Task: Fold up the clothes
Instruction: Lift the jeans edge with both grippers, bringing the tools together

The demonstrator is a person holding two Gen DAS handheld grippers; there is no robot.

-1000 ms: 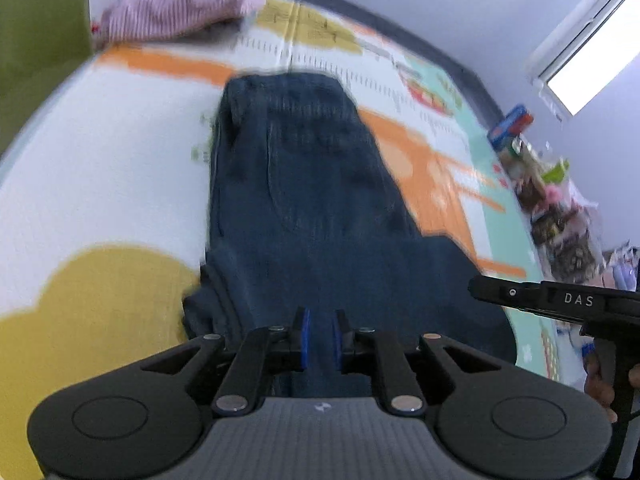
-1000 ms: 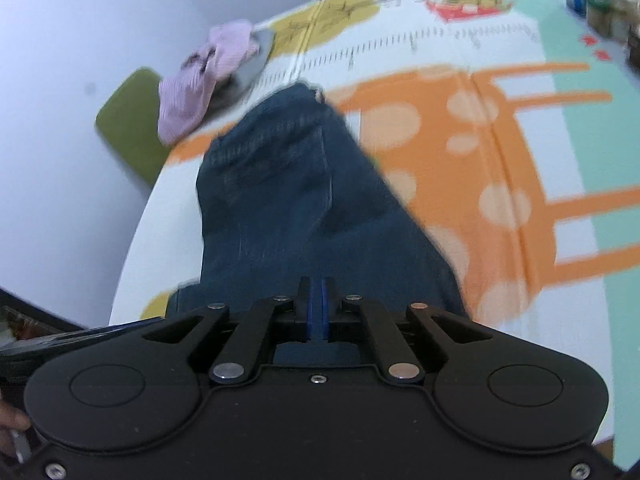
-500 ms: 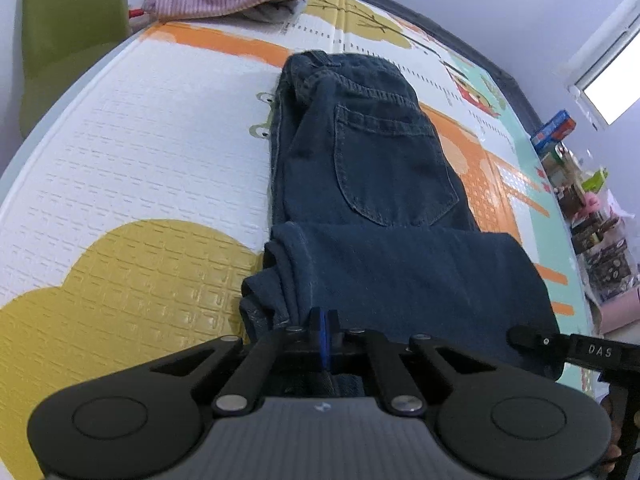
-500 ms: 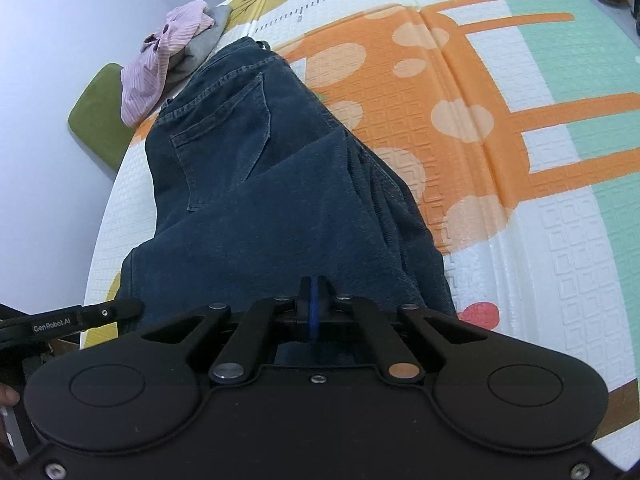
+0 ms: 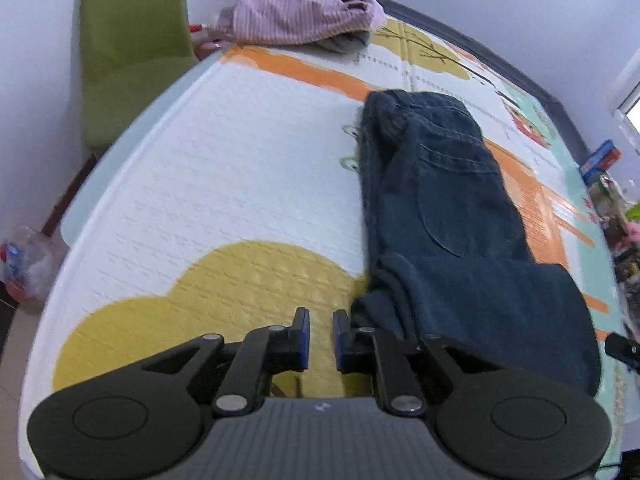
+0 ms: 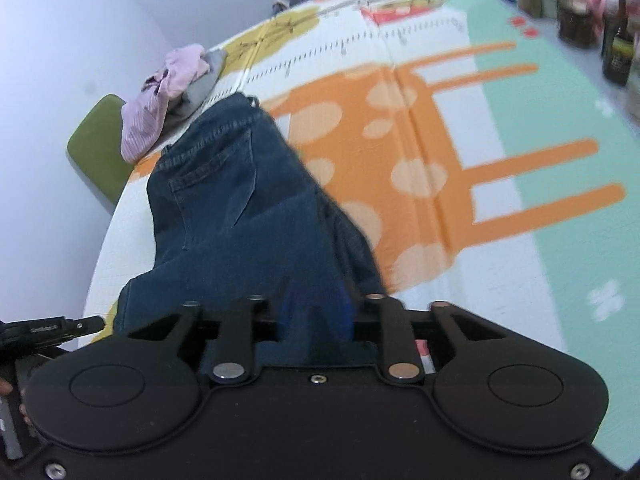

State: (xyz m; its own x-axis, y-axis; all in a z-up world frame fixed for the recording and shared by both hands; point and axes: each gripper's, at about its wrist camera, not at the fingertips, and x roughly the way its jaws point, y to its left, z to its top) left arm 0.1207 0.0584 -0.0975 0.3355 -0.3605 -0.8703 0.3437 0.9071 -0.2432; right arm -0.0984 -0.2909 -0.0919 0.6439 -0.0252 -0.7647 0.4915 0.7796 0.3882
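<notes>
Dark blue jeans [image 5: 452, 216] lie folded on the patterned play mat [image 5: 224, 184], legs laid back over the seat. My left gripper [image 5: 320, 338] is open and empty, just left of the near fold, over the yellow patch. In the right wrist view the jeans [image 6: 240, 216] stretch away from my right gripper [image 6: 316, 312], whose blue pads are blurred and spread apart over the near edge of the denim. Its jaws hold nothing.
A pile of pink striped and grey clothes [image 5: 300, 12] lies at the mat's far corner, also in the right wrist view [image 6: 168, 92]. A green chair [image 5: 128, 44] stands beside it. Jars and bottles [image 6: 580, 12] line the far right edge.
Both grippers were shut on the near fold of the jeans and have opened and let go. The left gripper has shifted left, off the jeans.
</notes>
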